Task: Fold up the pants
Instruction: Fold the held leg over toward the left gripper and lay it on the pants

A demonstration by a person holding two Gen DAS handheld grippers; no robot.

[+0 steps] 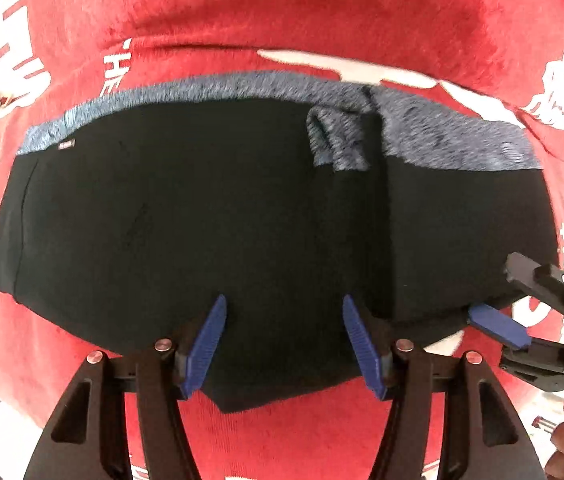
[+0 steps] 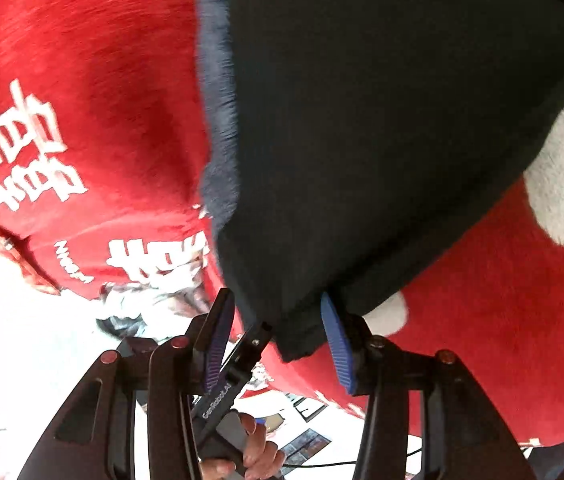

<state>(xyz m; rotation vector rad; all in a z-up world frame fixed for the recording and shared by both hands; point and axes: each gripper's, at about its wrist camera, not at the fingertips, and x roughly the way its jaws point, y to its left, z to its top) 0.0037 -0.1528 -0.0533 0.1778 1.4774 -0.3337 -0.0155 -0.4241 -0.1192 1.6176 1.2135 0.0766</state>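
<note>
Black pants point(image 1: 210, 216) with a blue-grey waistband point(image 1: 434, 136) lie folded on a red cloth. My left gripper point(image 1: 284, 344) is open, its blue pads on either side of the pants' near edge, gripping nothing. The right gripper point(image 1: 498, 326) shows at the right of the left wrist view, at the pants' right corner. In the right wrist view the right gripper point(image 2: 278, 340) is open, with a corner of the black pants point(image 2: 362, 140) between its pads. The left gripper's body point(image 2: 238, 364) and the hand that holds it show low in that view.
The red cloth point(image 1: 282, 12) has white lettering point(image 2: 22, 148) and covers the work surface. A white surface point(image 2: 22, 360) with printed papers lies beyond the cloth's edge. A thin black cable point(image 2: 342, 463) lies on it.
</note>
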